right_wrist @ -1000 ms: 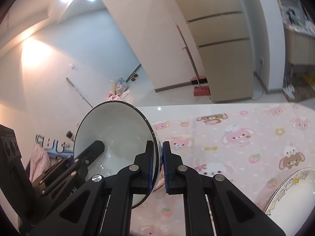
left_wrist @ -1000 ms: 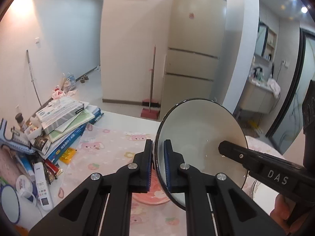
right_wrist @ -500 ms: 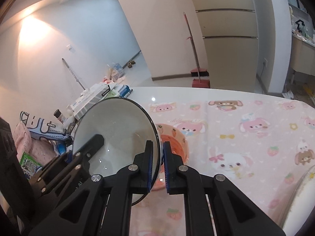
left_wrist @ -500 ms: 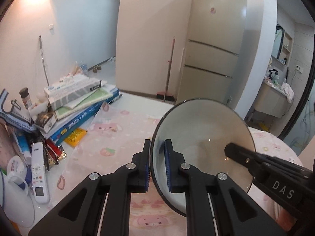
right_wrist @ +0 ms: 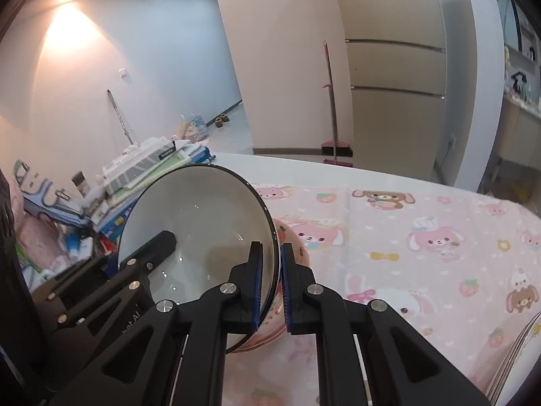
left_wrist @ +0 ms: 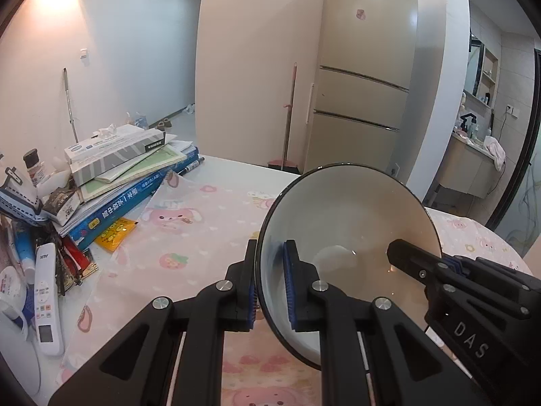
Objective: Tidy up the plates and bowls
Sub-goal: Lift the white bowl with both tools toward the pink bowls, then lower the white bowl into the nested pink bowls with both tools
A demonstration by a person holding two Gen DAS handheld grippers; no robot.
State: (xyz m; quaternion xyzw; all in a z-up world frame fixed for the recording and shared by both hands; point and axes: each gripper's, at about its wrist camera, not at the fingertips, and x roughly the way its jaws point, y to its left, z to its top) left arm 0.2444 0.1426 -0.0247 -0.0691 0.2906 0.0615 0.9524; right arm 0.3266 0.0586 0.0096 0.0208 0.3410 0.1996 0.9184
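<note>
A white bowl with a dark rim (left_wrist: 348, 223) hangs tilted above the pink cartoon tablecloth (left_wrist: 189, 250), held from both sides. My left gripper (left_wrist: 270, 280) is shut on its left rim, one pad inside and one outside. My right gripper (right_wrist: 270, 270) is shut on the opposite rim of the same white bowl (right_wrist: 203, 216). In each view the other gripper's finger (left_wrist: 405, 257) (right_wrist: 159, 243) reaches into the bowl. A pink patterned bowl (right_wrist: 297, 250) sits on the cloth right under the white one, mostly hidden by it.
A pile of books and boxes (left_wrist: 128, 182), a white remote (left_wrist: 45, 297) and small clutter crowd the table's left side. A decorated plate's edge (right_wrist: 517, 355) shows at the lower right. Beyond the table stand a fridge (left_wrist: 365, 84) and a broom (left_wrist: 289, 118).
Both grippers have come down together with the white bowl. It now hangs close over the pink bowl, and the right gripper has rolled a little.
</note>
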